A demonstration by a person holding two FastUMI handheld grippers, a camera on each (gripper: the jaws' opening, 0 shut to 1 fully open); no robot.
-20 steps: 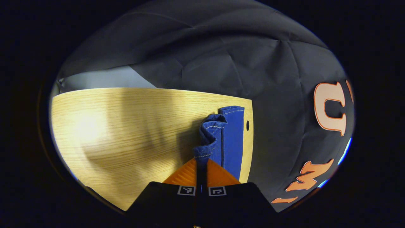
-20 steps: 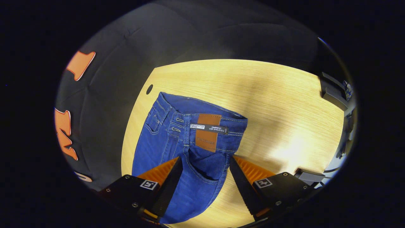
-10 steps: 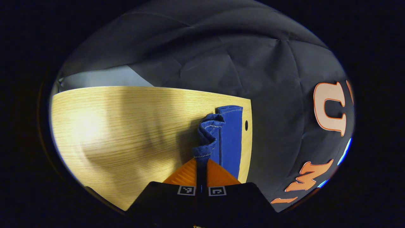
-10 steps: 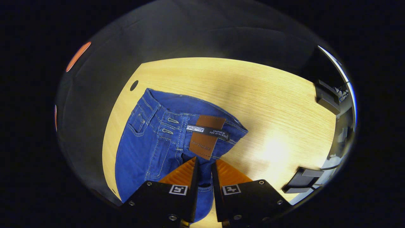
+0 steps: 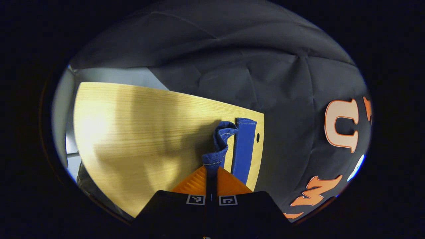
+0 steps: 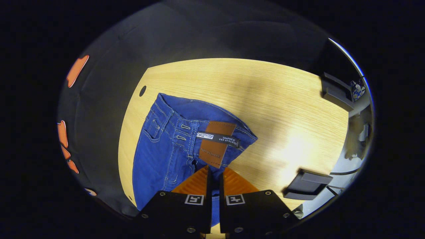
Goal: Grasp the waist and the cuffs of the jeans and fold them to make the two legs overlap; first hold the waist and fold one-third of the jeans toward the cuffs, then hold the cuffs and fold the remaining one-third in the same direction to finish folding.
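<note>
On table (image 6: 282, 109), jeans (image 6: 166, 146) seemingly double-gripped.

Wooden table (image 6: 272, 99) with hole (image 6: 142, 90), dark mounts (image 6: 307, 184).

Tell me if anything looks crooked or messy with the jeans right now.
Only the cuff pinched by the left gripper looks messy: bunched and crumpled beside the flat leg. The waist lies askew on the table.

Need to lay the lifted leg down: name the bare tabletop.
Bare wood spans the table from the waist to the black fixtures, and beside the cuff held by the left gripper. It is crowded along the jeans' wall-side edge.
</note>
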